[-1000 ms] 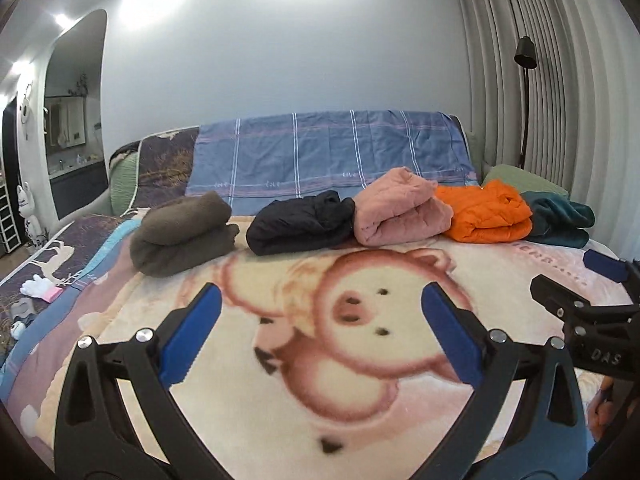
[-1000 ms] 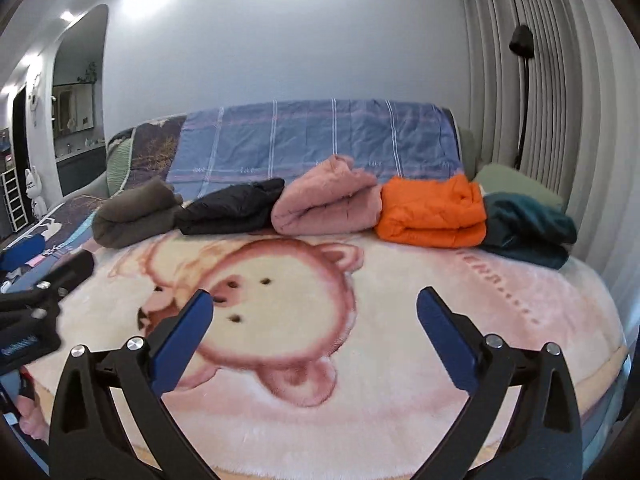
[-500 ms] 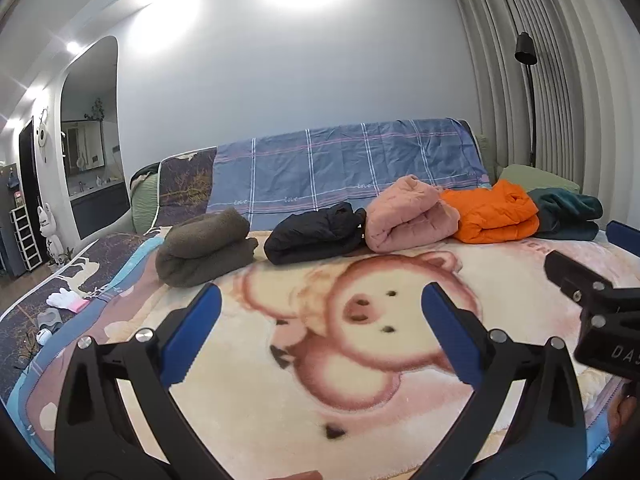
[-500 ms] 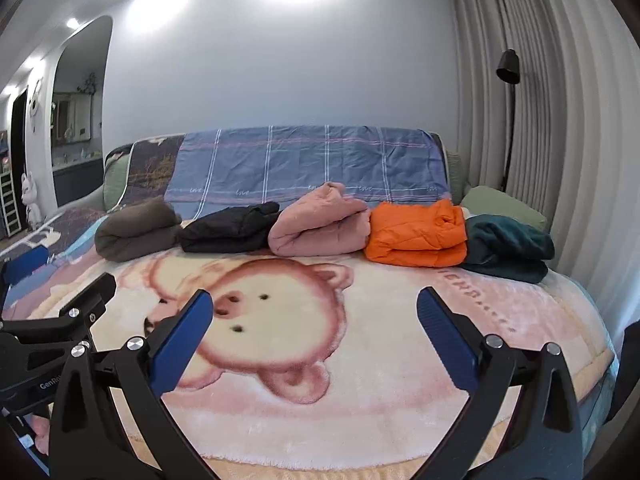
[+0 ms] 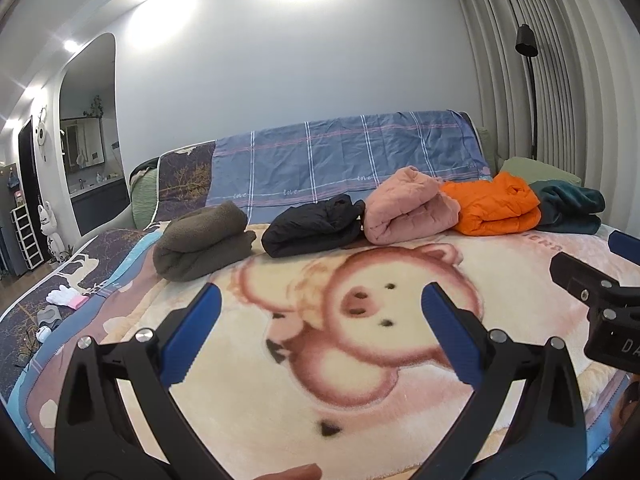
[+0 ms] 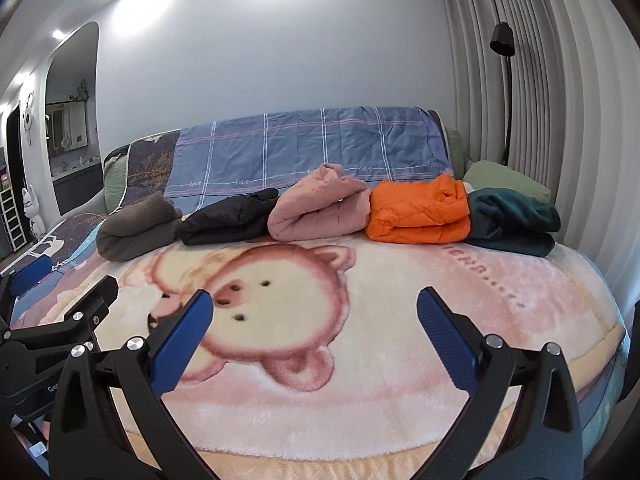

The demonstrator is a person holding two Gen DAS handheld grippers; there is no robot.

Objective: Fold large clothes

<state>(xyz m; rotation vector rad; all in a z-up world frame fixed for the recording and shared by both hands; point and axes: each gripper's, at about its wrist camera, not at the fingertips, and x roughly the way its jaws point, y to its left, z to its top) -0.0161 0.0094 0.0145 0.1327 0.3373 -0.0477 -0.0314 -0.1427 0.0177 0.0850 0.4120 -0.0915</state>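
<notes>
Several folded garments lie in a row at the far side of the bed: a brown fleece, a black jacket, a pink quilted one, an orange puffer and a dark teal one. My left gripper is open and empty above the pig-print blanket. My right gripper is open and empty over the same blanket. Each gripper shows at the edge of the other's view.
A blue plaid cover drapes the headboard. A green pillow lies behind the teal garment. A floor lamp and curtains stand at the right. White gloves and small items lie on the bed's left side.
Both grippers have risen and pulled back from the bed, still open and empty. The folded clothes have not moved.
</notes>
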